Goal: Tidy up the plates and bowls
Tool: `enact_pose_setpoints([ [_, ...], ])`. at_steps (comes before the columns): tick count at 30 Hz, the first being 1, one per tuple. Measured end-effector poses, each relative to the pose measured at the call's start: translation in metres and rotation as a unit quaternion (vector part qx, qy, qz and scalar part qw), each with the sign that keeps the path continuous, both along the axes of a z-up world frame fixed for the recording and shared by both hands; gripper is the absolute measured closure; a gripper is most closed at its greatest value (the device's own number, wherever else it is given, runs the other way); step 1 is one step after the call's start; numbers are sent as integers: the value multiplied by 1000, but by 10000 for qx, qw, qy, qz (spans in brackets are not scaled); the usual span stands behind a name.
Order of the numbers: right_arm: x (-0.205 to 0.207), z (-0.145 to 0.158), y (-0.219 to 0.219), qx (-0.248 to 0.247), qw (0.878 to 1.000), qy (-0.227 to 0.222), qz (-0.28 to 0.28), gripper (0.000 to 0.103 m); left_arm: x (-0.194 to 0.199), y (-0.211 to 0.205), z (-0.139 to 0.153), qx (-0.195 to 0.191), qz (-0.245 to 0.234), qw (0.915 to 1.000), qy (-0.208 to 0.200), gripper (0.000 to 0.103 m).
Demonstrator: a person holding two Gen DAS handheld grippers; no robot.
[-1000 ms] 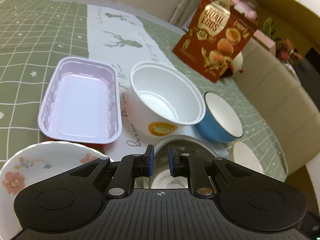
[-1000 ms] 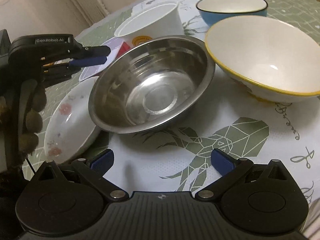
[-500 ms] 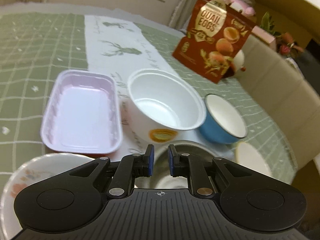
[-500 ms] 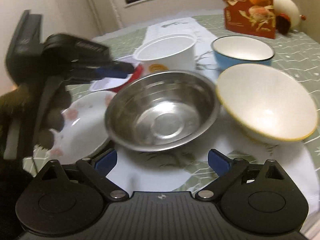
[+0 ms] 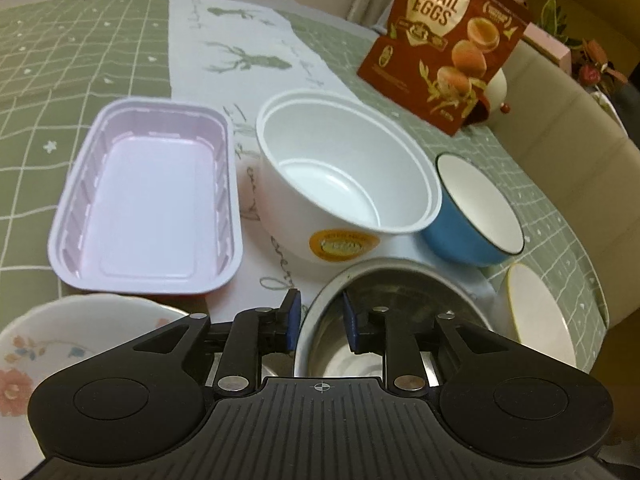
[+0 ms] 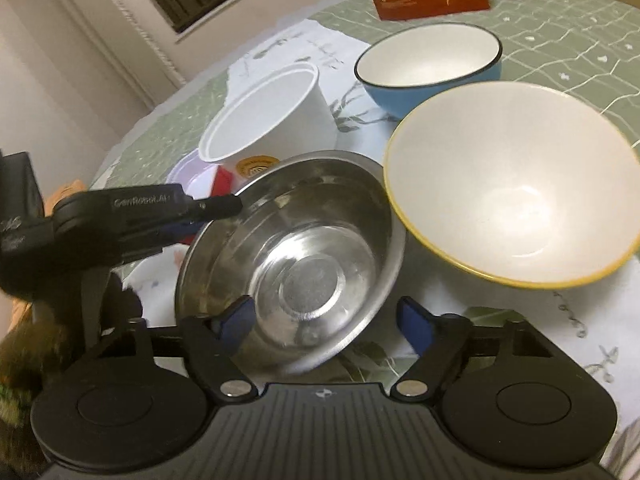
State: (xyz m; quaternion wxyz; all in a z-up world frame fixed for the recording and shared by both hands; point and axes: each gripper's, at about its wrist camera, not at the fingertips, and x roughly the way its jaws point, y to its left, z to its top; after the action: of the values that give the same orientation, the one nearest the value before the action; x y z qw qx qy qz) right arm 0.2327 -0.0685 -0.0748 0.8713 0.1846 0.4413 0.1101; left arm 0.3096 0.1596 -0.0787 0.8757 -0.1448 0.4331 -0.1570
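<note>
A steel bowl (image 5: 404, 292) (image 6: 304, 256) sits on the white table runner, between a floral plate (image 5: 60, 344) and a white bowl with a yellow rim (image 6: 508, 184). My left gripper (image 5: 320, 322) straddles the steel bowl's left rim. Its jaws are opening, one finger inside the bowl and one outside, and the pads are not pressing. In the right wrist view that left gripper (image 6: 216, 216) reaches in from the left. My right gripper (image 6: 326, 322) is closing with the bowl's near edge between its fingers, and gaps still show.
Behind the steel bowl stand a white plastic tub (image 5: 340, 184), a blue bowl (image 5: 476, 208) and a pale pink rectangular tray (image 5: 148, 208). A red quail-eggs bag (image 5: 444, 40) stands at the back. The table edge curves close on the right.
The left jaws have spread from nearly shut and dropped over the steel bowl's rim. The right jaws have narrowed from wide open, and the right gripper has come closer to the bowl.
</note>
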Motion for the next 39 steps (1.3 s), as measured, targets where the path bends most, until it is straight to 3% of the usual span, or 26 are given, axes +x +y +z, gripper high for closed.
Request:
enact_pose_setpoints([
  [5, 2, -4, 9, -322, 9994, -93, -30, 40, 1, -1, -9, -296, -62, 9994, 184, 67],
  [10, -2, 4, 11, -410, 9989, -219, -84, 45, -14, 15, 1, -671, 113, 9973, 275, 72],
  [17, -28, 41, 45, -785, 9903, -1113, 285, 45, -68, 49, 52, -729, 167, 9953, -609, 74],
  [22, -29, 51, 81, -723, 9864, -1316, 666, 45, -106, 81, 69, -429, 481, 9935, -934, 74],
  [30, -23, 25, 145, -962, 9816, -1042, 1279, 45, -125, 140, 36, -434, 1000, 9931, -430, 74],
  [39, -26, 4, 172, -1093, 9802, -793, 1449, 45, -127, 162, 20, -482, 1179, 9917, -155, 74],
])
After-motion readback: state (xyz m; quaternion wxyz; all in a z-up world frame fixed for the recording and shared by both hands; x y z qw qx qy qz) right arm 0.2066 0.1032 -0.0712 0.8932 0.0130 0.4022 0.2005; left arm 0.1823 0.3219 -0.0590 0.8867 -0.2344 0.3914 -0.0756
